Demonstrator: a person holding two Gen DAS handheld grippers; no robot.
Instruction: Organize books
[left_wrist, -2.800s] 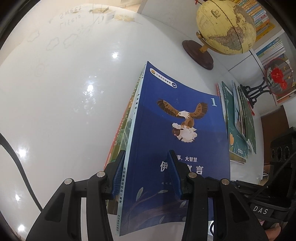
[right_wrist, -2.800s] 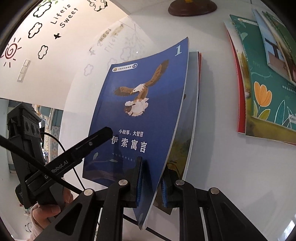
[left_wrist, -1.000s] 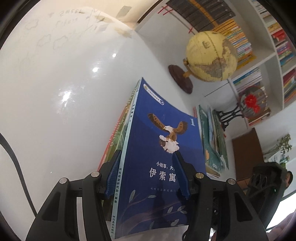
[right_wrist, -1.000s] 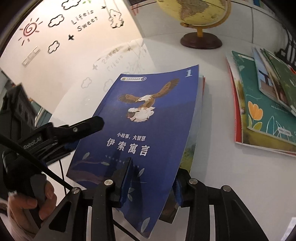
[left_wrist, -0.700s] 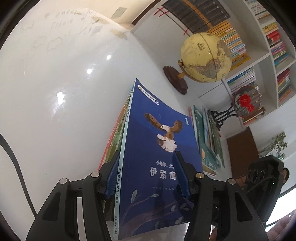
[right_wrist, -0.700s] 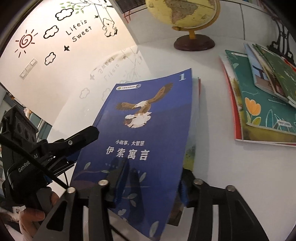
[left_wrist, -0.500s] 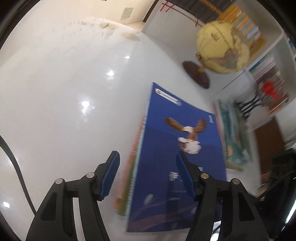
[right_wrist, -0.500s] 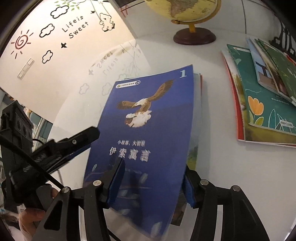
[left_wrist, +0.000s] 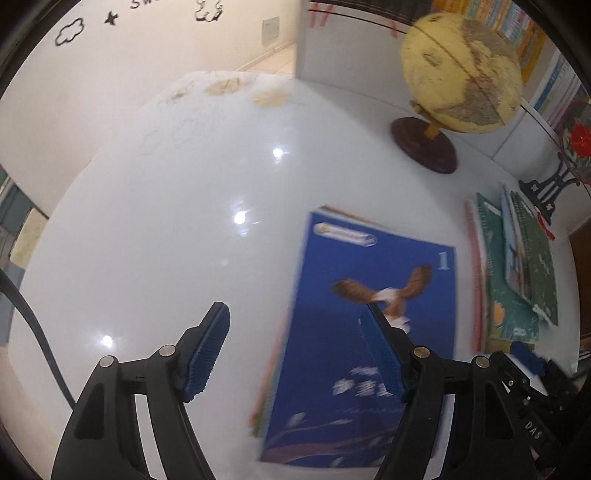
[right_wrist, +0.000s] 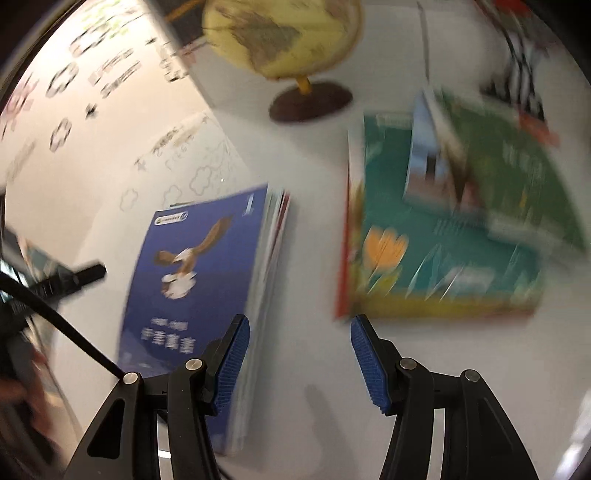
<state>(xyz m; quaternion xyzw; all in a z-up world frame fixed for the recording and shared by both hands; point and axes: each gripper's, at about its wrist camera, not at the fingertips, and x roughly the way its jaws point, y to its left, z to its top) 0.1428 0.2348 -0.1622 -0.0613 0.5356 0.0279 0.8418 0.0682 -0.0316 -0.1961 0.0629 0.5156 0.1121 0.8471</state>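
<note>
A blue book with an eagle on its cover (left_wrist: 369, 295) lies flat on top of a small stack of books on the white table (left_wrist: 177, 221). My left gripper (left_wrist: 295, 312) hangs above the stack's left edge. Its jaws are opening and the pads touch nothing. In the right wrist view the same blue book (right_wrist: 192, 266) lies left of centre. My right gripper (right_wrist: 300, 325) stands open over bare table just right of the stack, nothing between its fingers. A second pile, topped by a teal book with an orange tulip (right_wrist: 443, 240), lies to the right.
A yellow globe (left_wrist: 461, 74) on a dark wooden foot stands at the back of the table. A black ornament stand (left_wrist: 546, 184) rises behind the teal pile (left_wrist: 509, 280). Bookshelves fill the far right. The table's rounded edge runs along the left.
Both grippers have let go of the blue book's stack, opened their jaws and drawn back and up. The book now lies flat. The right wrist view has swung right toward the teal pile.
</note>
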